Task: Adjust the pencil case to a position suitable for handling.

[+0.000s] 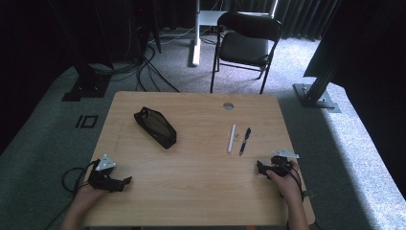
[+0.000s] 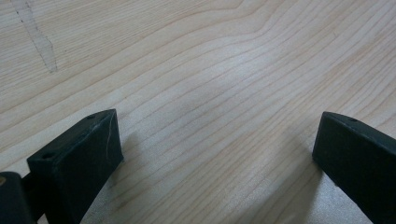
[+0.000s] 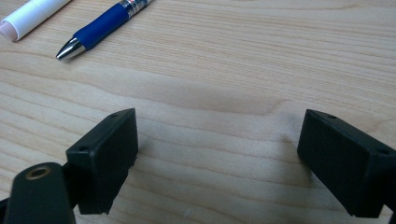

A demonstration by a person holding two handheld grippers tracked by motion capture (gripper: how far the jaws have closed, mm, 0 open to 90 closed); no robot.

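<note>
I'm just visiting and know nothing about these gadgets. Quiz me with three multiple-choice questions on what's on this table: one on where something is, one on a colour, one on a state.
1. Where does the black pouch lie on the table?
A. left of the two pens, toward the far side
B. between the two pens
C. at the near edge, by the right gripper

2. What colour is the pen beside the white pen?
A. red
B. blue
C. green

3. How do the jaws of the right gripper stand?
A. shut on the blue pen
B. shut on the pouch
C. open, with bare wood between them

Answers:
1 A, the high view shows the pouch left of both pens.
2 B, its grip is blue in the right gripper view.
3 C, the jaws stand apart over bare table.
</note>
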